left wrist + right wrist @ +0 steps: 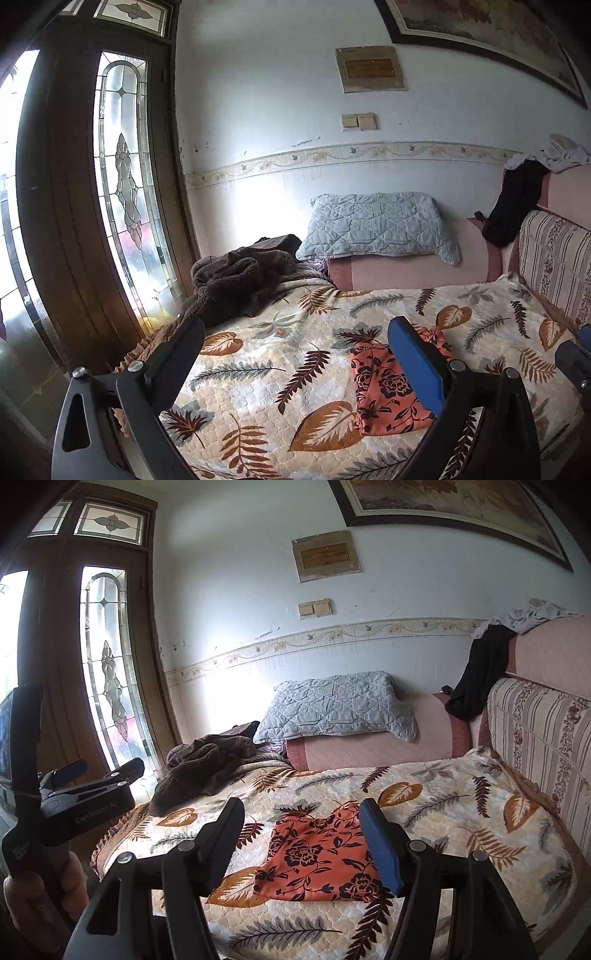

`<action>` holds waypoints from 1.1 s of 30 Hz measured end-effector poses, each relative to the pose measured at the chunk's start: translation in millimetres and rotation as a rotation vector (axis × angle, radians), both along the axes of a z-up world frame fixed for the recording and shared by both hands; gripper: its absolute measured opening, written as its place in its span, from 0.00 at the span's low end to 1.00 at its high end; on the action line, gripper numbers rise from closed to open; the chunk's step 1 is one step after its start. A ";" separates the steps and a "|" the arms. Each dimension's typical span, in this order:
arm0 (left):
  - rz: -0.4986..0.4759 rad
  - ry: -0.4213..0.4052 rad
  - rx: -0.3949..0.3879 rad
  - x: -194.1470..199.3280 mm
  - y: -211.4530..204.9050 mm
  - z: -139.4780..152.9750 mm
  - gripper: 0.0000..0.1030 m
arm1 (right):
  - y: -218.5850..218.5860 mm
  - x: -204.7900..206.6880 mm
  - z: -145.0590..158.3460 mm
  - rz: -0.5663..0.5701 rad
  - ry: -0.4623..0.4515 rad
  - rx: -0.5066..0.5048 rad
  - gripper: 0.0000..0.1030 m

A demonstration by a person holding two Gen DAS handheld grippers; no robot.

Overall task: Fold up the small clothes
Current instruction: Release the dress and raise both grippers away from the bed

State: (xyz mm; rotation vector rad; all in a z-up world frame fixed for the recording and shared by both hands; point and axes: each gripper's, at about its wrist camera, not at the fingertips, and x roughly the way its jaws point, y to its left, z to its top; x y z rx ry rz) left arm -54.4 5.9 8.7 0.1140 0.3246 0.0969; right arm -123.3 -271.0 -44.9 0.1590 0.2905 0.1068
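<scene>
A folded orange cloth with a black flower print (384,387) (317,860) lies flat on the leaf-patterned blanket (258,369) (461,812). In the left wrist view my left gripper (295,326) hovers above the blanket, open and holding nothing, with the cloth below its blue-padded finger (413,362). My right gripper (302,806) hangs over the cloth, open, nothing between its fingers. The right wrist view also catches the left gripper (103,770) at the far left, held by a hand (37,897). A bit of the right gripper (576,354) shows at the right edge.
A brown fleece garment (236,280) (199,768) lies crumpled at the blanket's far left. A grey quilted pillow (376,225) rests on the pink armrest (406,273). A black garment (517,206) hangs over the sofa back above a striped cushion (554,258). A glazed wooden door (122,184) stands left.
</scene>
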 end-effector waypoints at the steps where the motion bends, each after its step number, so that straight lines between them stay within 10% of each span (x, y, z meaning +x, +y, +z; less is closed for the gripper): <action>1: -0.001 -0.004 -0.002 -1.6 0.5 1.9 0.97 | 2.1 -0.9 0.5 -0.003 0.000 -0.007 0.66; 33: 0.030 -0.041 0.002 -24.9 3.7 18.6 0.97 | -1.4 -17.7 7.3 -0.020 -0.032 -0.007 0.68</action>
